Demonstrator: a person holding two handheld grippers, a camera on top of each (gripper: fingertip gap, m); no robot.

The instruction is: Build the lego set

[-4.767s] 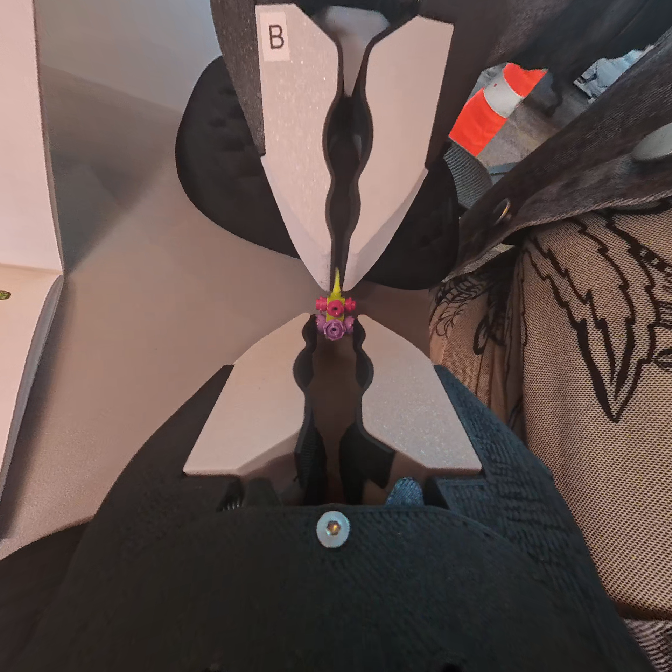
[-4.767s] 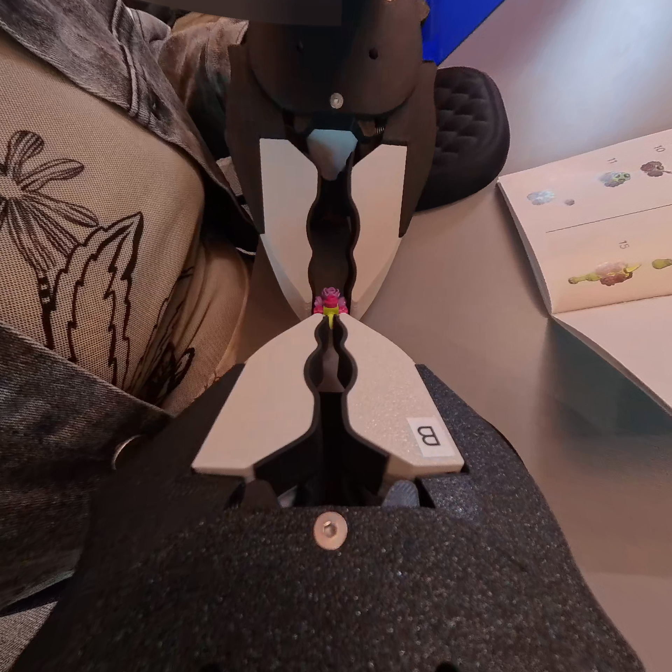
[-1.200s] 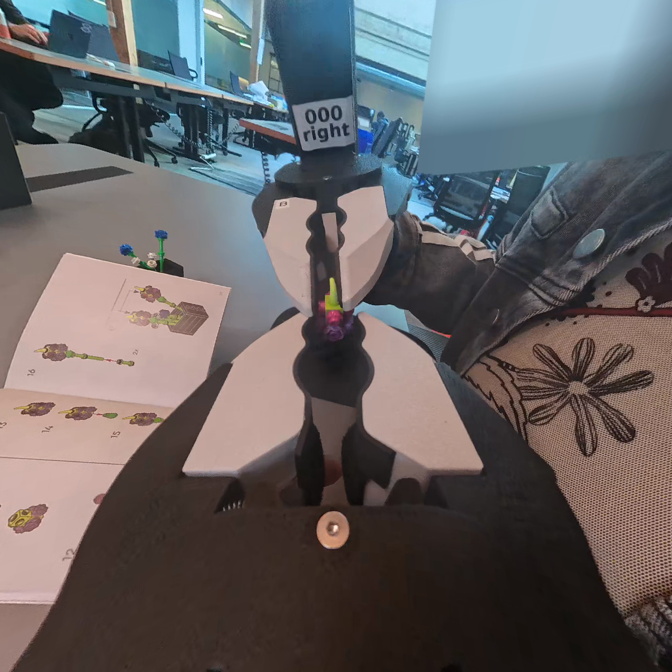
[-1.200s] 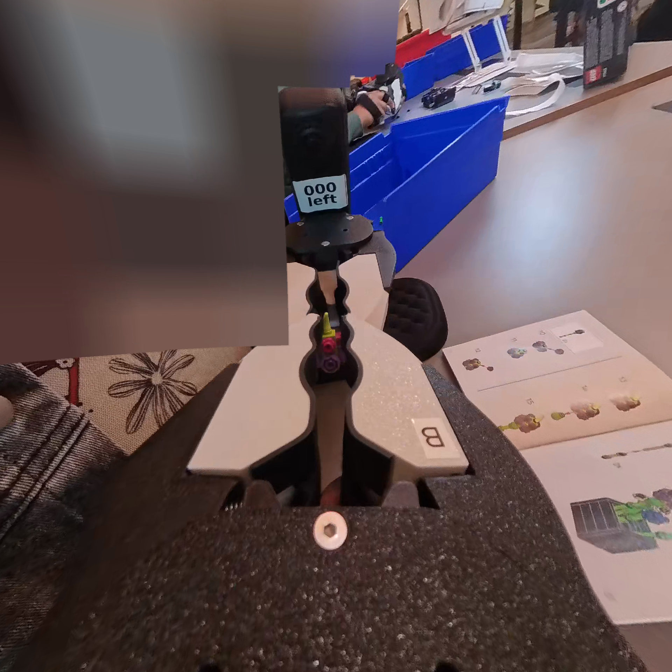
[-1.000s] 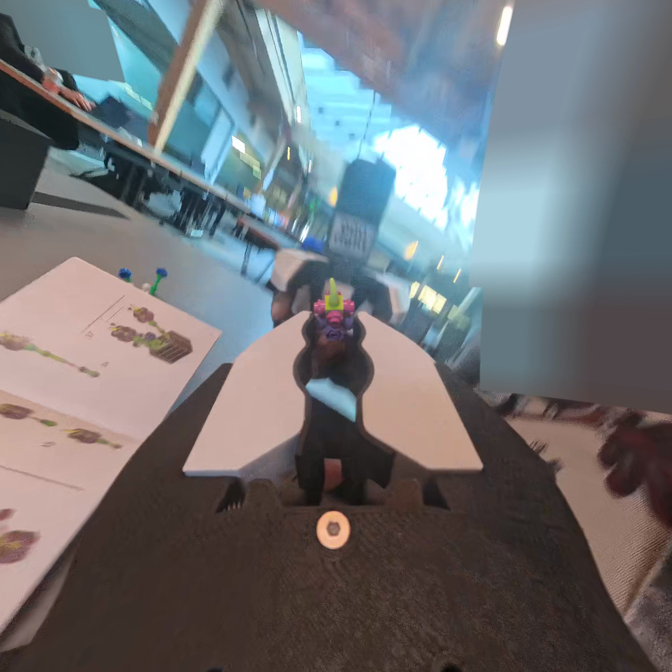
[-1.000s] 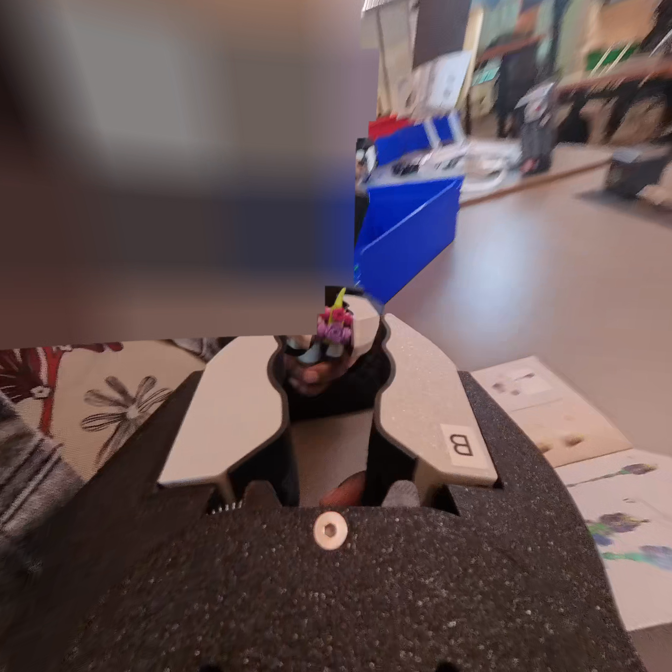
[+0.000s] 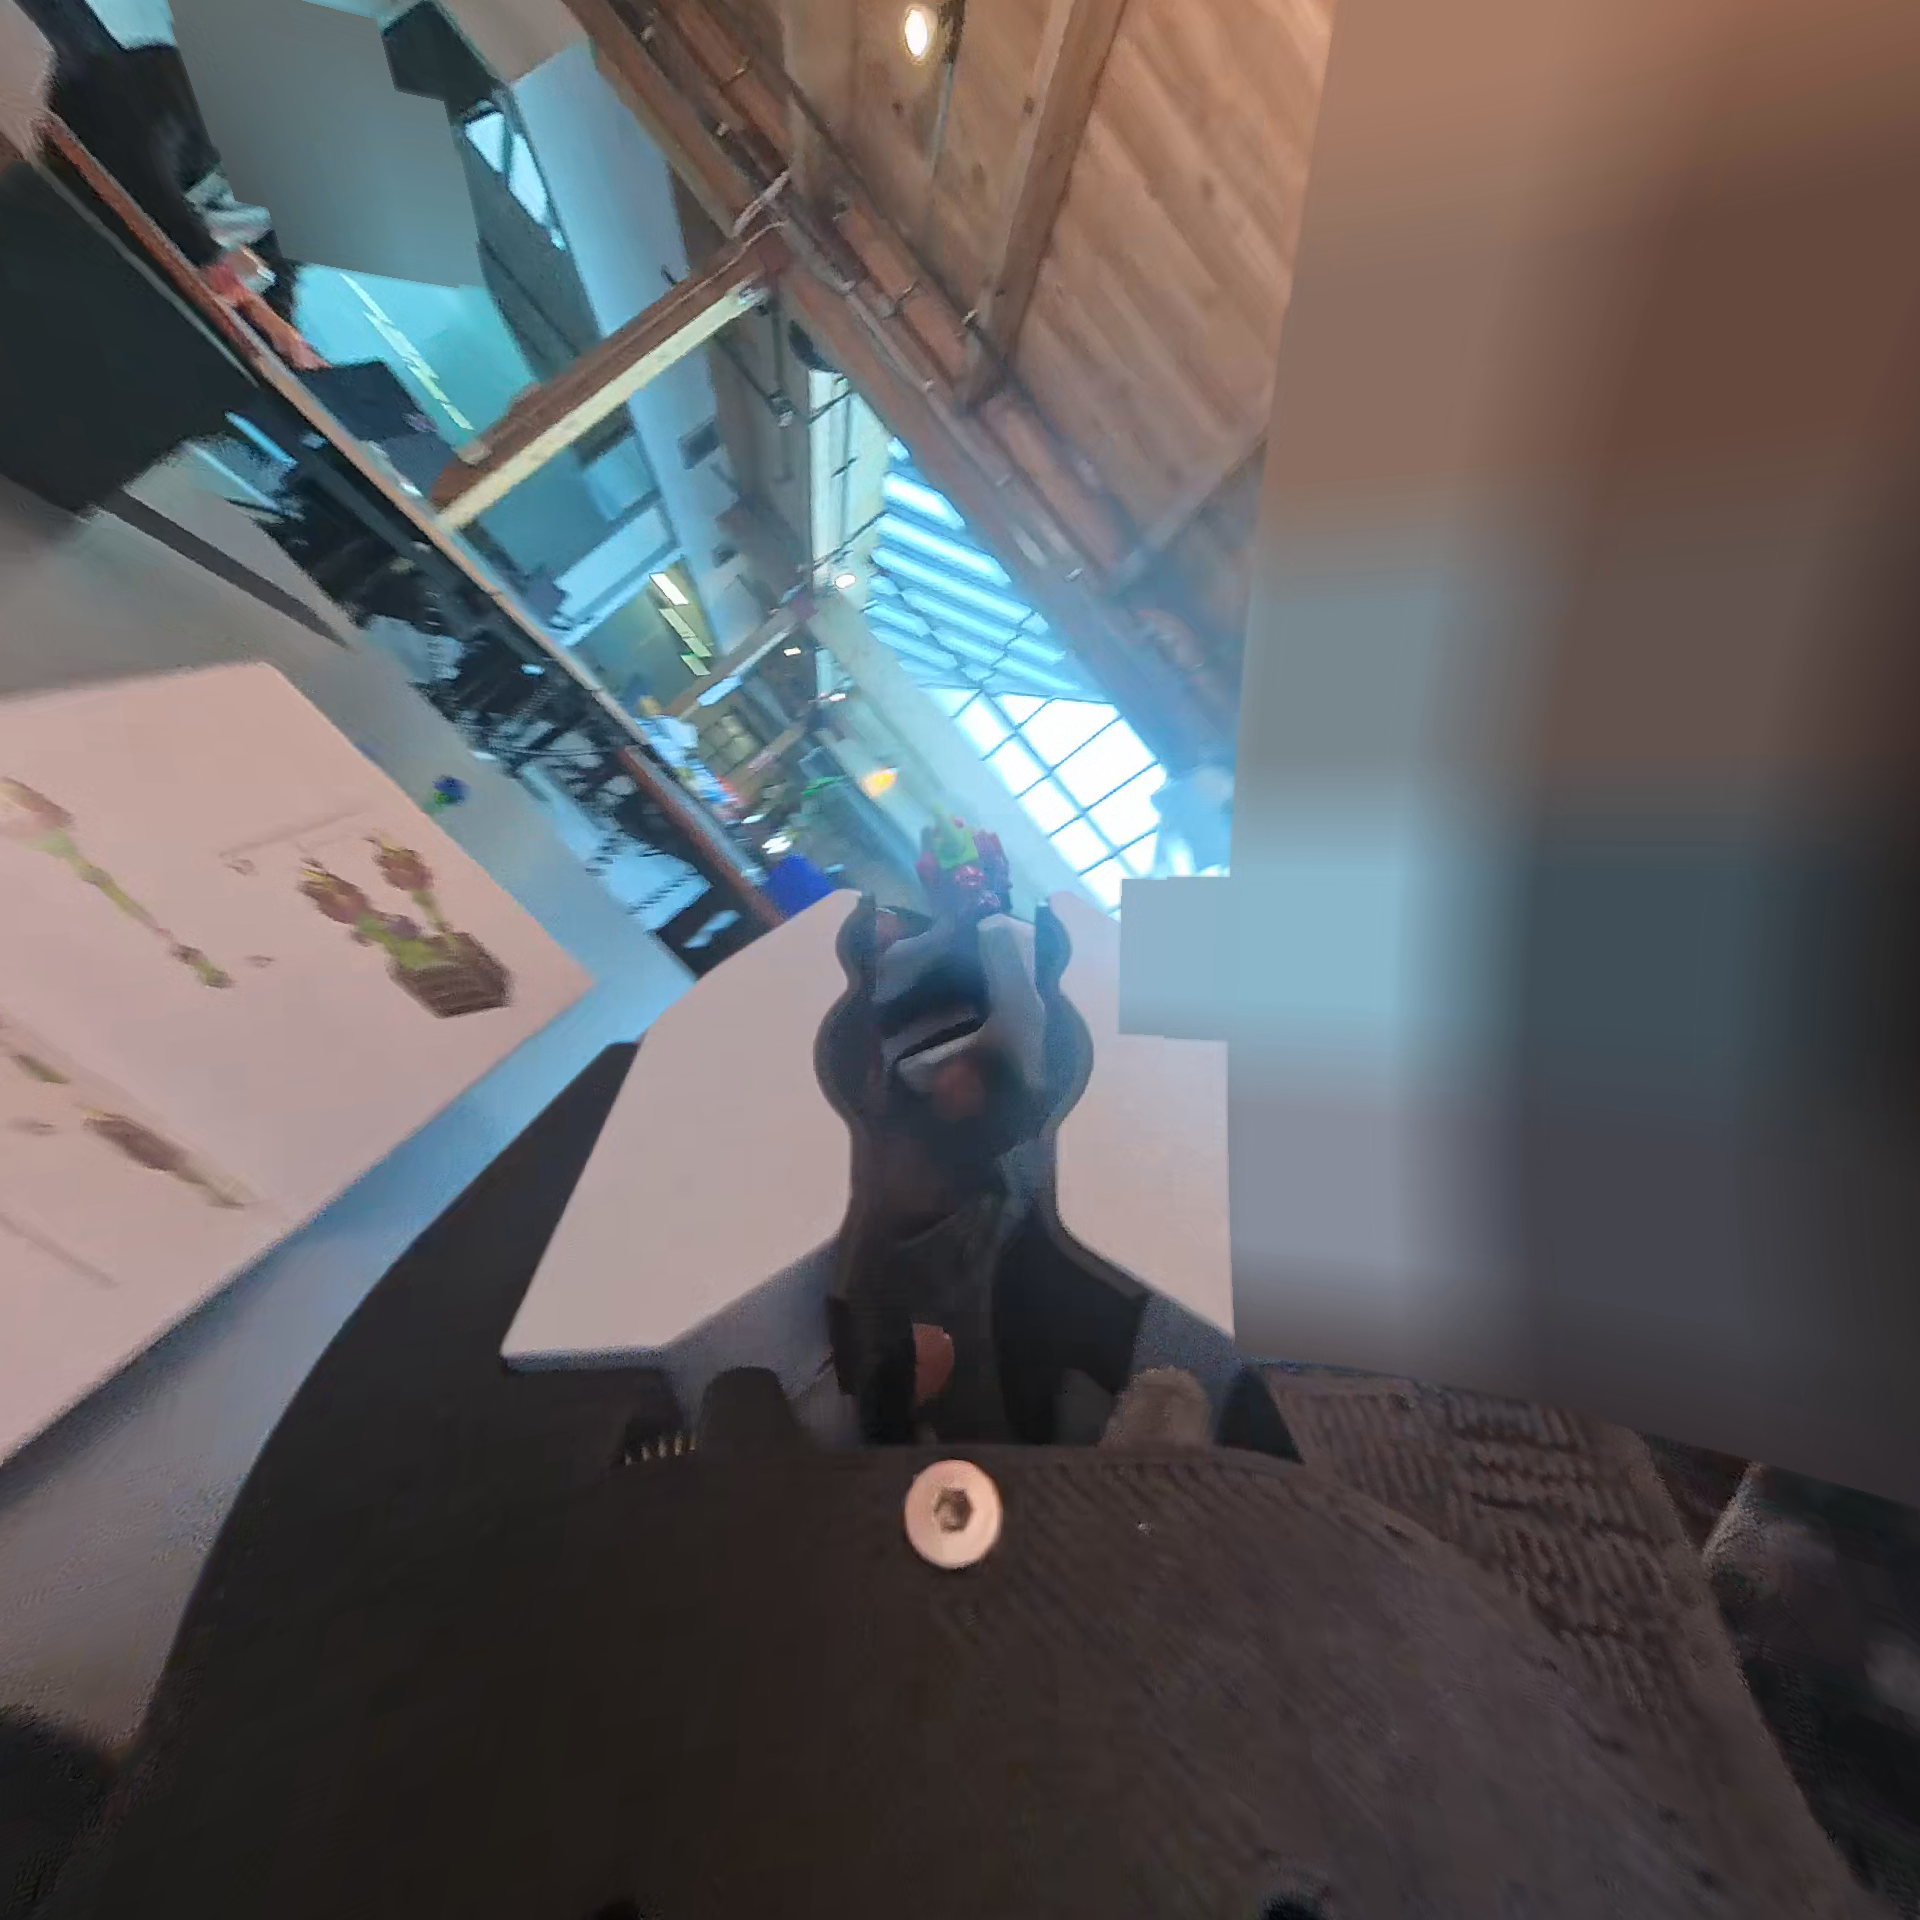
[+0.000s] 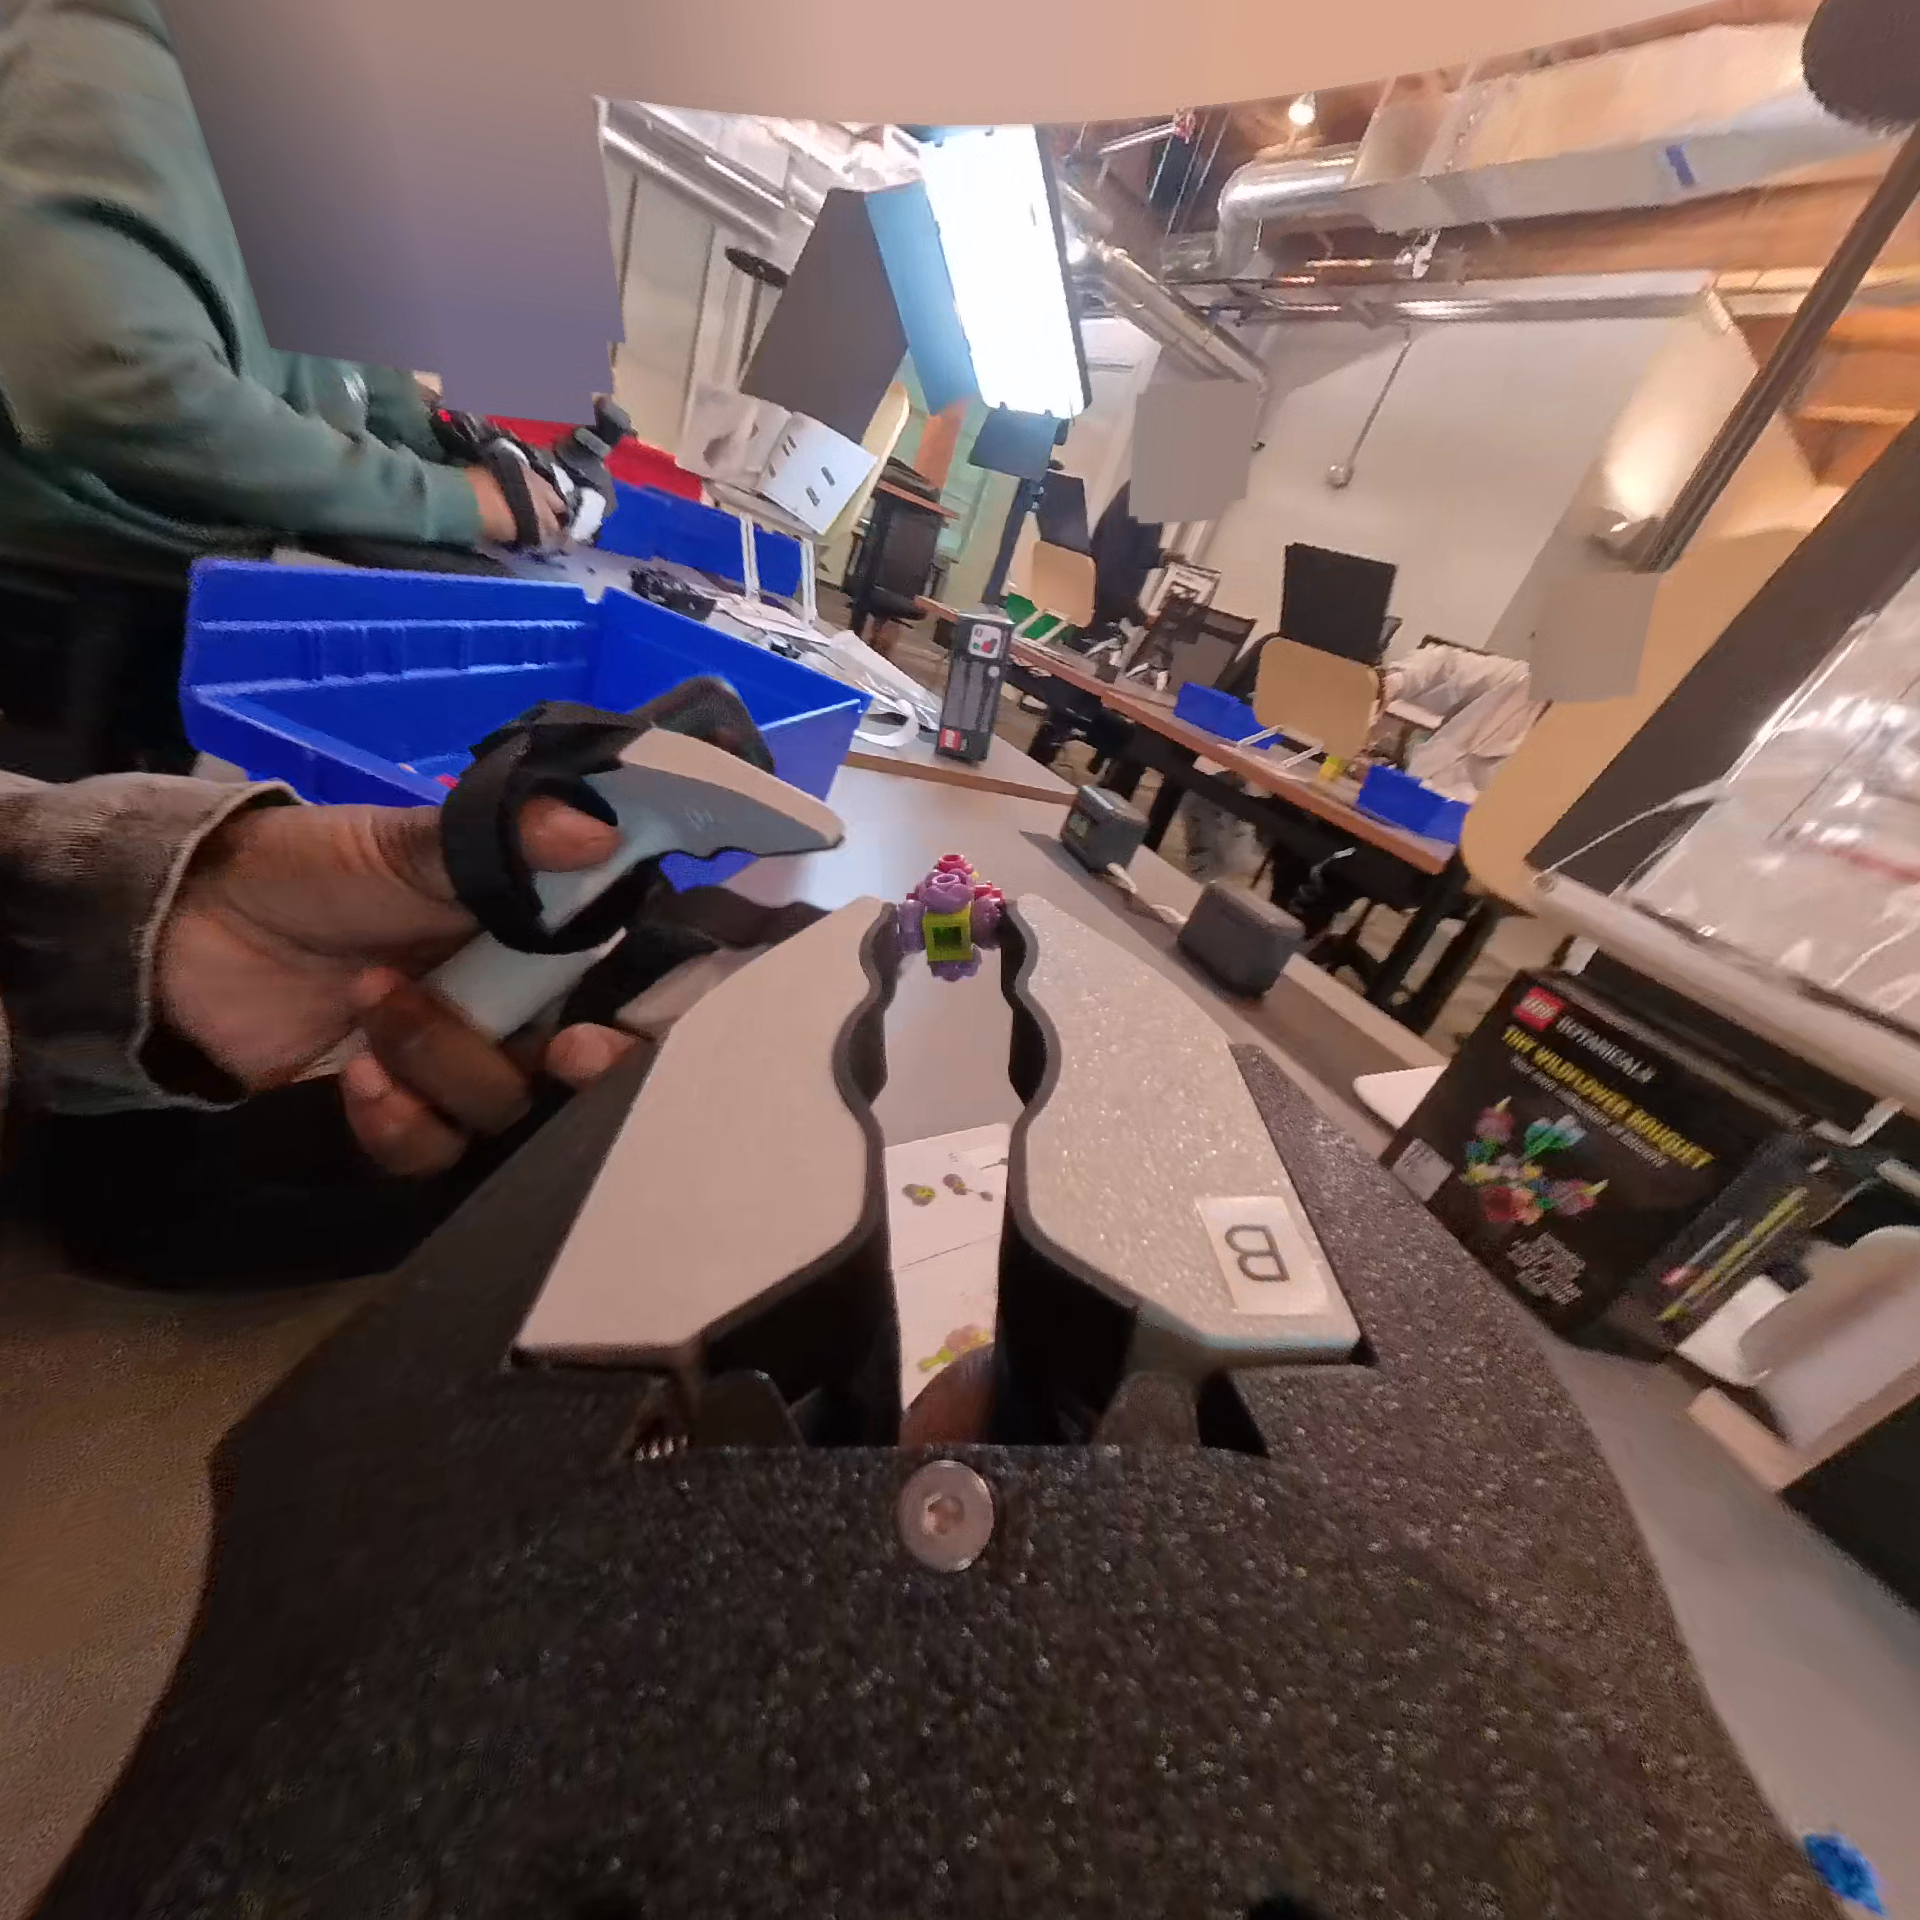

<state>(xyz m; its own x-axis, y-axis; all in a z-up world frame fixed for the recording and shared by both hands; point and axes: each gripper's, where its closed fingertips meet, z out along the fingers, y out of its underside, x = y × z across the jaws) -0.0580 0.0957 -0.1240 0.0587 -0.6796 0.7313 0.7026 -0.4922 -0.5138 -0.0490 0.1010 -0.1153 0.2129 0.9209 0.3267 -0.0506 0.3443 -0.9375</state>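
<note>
Currently listed:

Right gripper (image 8: 948,906): fingers closed on the flower assembly (image 8: 945,930), which sits pinched between the two tips, clear of the table (image 8: 1039,821). Purple and magenta blossoms surround a lime-green block with a dark centre.

Left gripper (image 7: 951,914): fingers apart, nothing between them. This view is blurred and steeply tilted, and the flower assembly (image 7: 958,864) shows just beyond the tips. In the right wrist view the left gripper (image 8: 769,821) lies off to the left of the flower, not touching it, held in a hand (image 8: 312,935) through a black strap.

Instruction booklet (image 7: 208,935): open on the table, with pictured build steps. A strip of it shows between the right fingers.

Black set box (image 8: 1579,1174): to the right, on the table.

Blue bin (image 8: 416,665): beyond the left gripper.

Person in a green sleeve (image 8: 156,364): working at the far left.
</note>
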